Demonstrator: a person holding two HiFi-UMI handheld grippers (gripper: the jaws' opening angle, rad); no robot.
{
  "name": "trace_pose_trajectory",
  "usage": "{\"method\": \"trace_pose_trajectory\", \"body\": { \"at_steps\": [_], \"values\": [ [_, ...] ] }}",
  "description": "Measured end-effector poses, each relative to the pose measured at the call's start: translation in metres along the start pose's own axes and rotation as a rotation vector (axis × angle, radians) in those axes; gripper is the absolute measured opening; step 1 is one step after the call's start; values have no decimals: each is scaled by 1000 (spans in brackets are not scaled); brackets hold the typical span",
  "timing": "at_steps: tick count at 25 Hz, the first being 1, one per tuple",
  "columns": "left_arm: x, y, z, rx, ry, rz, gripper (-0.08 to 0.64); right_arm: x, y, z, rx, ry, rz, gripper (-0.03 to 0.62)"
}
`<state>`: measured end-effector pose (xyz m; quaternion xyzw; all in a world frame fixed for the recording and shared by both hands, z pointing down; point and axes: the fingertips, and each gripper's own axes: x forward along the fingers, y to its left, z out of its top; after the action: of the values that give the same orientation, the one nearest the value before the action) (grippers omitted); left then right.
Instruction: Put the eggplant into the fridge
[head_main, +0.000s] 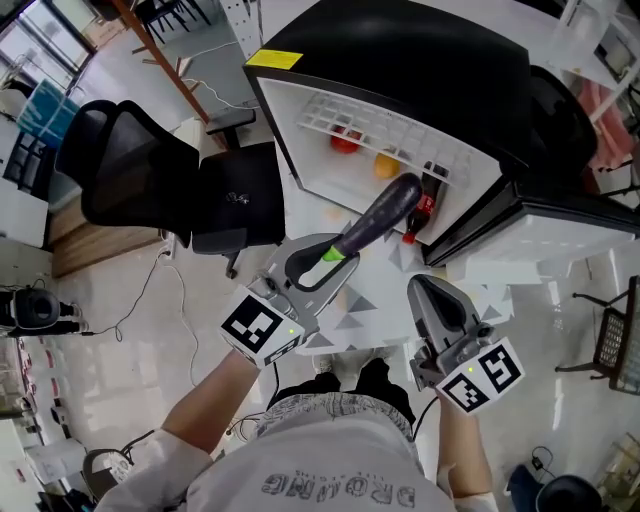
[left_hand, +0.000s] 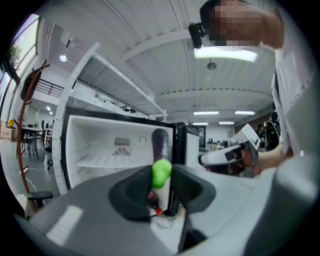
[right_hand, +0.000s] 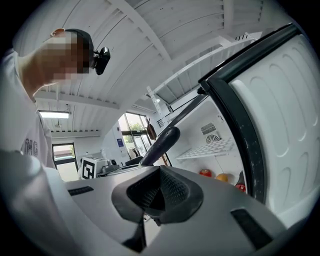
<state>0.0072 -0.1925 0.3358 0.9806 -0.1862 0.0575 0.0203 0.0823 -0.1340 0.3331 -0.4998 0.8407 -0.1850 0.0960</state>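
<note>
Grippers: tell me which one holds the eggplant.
The left gripper: its jaws clamp the eggplant by its green end. The right gripper is shut, empty.

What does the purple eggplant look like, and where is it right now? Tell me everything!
The long, dark purple eggplant looks smooth and shiny, with a bright green cap at its stem end. The left gripper is clamped on that green end, so the eggplant hangs in the air, sticking out past the jaws with its rounded tip pointing at the open fridge. Nothing else touches it.
</note>
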Motion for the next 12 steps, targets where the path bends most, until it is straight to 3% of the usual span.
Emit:
{"method": "trace_pose_trajectory", "body": {
  "at_steps": [12],
  "values": [
    [83, 18, -3, 65, 84, 3, 118, -13, -44, -1, 58, -4, 10, 3]
  ]
}}
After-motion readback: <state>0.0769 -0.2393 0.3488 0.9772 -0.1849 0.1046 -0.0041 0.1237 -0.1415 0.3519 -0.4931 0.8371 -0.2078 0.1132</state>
